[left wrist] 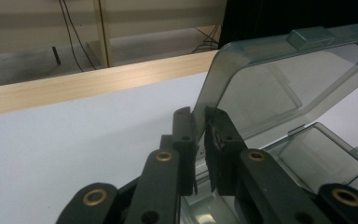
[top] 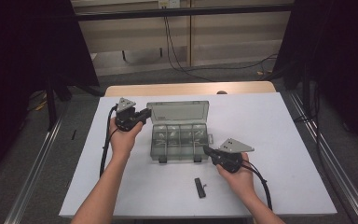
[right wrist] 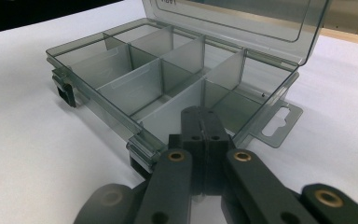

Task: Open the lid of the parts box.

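Observation:
A clear grey compartment box (top: pixel 179 140) lies in the middle of the white table with its lid (top: pixel 179 112) standing open at the far side. My left gripper (top: pixel 145 113) is at the lid's left edge and shut on it; in the left gripper view the lid (left wrist: pixel 279 88) has its rim pinched between the pads of that gripper (left wrist: pixel 199 119). My right gripper (top: pixel 206 150) rests at the box's near right corner. In the right gripper view this gripper (right wrist: pixel 202 114) is shut, nothing between its jaws, the tips over the box's (right wrist: pixel 135 79) near wall.
A small black part (top: pixel 200 187) lies on the white table cover (top: pixel 279 135) near the front edge, left of my right hand. The box has black latches (right wrist: pixel 64 93) and a hang tab (right wrist: pixel 277 122). A wooden table edge (top: pixel 186 88) runs along the far side.

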